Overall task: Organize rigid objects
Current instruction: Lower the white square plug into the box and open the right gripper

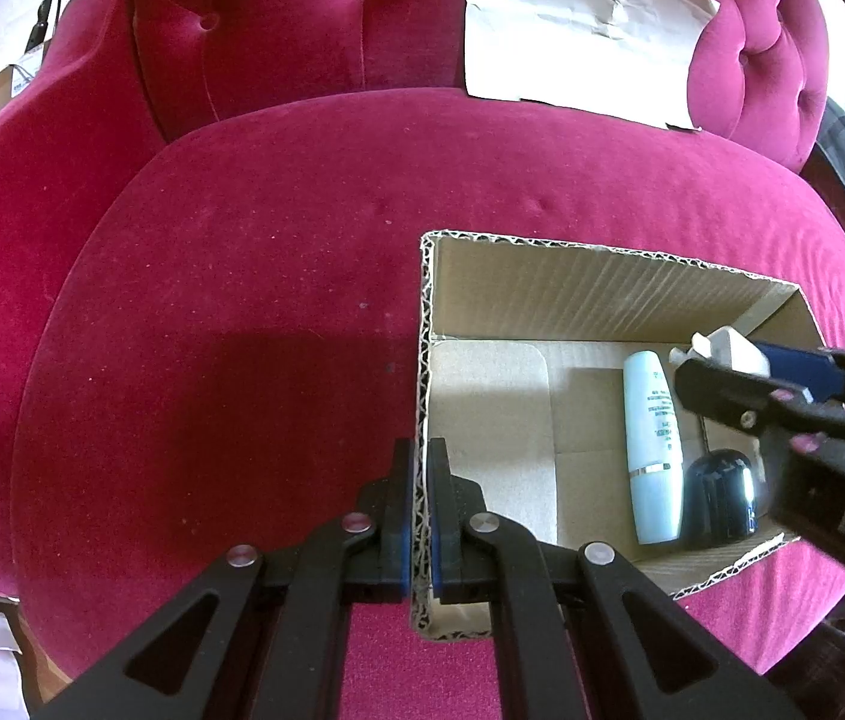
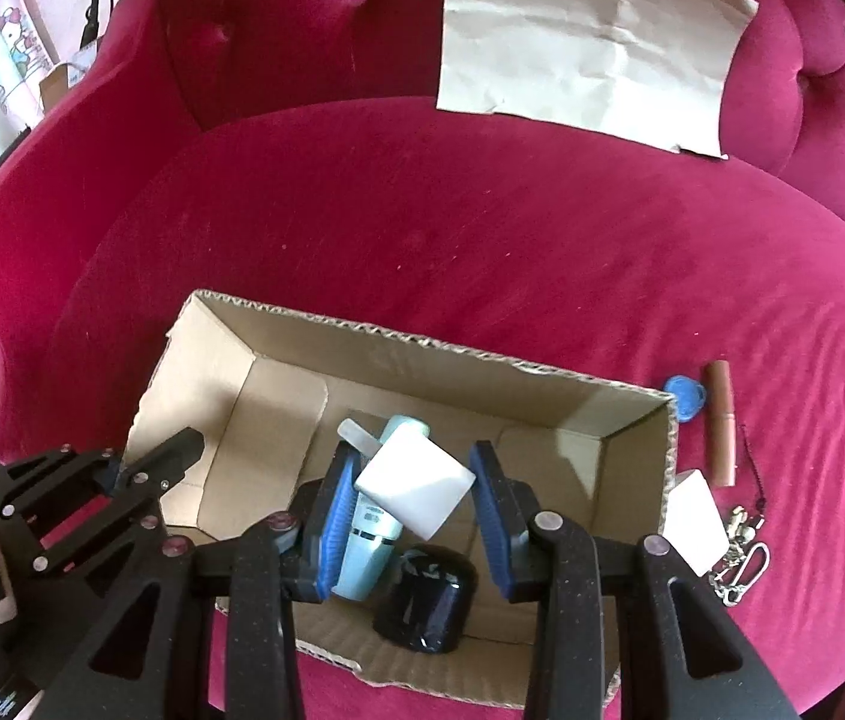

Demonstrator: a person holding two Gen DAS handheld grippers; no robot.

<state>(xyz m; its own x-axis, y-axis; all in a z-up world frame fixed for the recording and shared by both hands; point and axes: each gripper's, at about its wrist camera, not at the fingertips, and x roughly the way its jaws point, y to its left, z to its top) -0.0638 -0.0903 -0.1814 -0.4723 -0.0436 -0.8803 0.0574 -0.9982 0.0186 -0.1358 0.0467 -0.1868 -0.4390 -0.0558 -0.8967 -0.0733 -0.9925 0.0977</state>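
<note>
Right gripper [image 2: 413,498] holds a white charger plug [image 2: 416,489] over the open cardboard box [image 2: 422,348]; left gripper [image 1: 420,516] pinches the box's wall.

Box sits on a magenta velvet sofa [image 2: 482,228]. Left gripper's blue pads are closed on the box's left-hand wall, one pad outside, one inside. Right gripper's jaws are partway apart and clamped on the plug's two sides, plug tilted, its prongs pointing to the box's far wall, above the box floor. In the box: a pale blue tube [image 1: 653,450] lying flat, a dark glossy case [image 1: 719,495] just beside it at the box's near wall. Outside the box's right wall on the sofa: blue round object [image 2: 685,397], brown lipstick-like tube [image 2: 721,423], white card [image 2: 692,519], metal keychain clips [image 2: 743,558]. Crumpled paper sheet [image 2: 590,42] leans on the backrest, well beyond the box.
</note>
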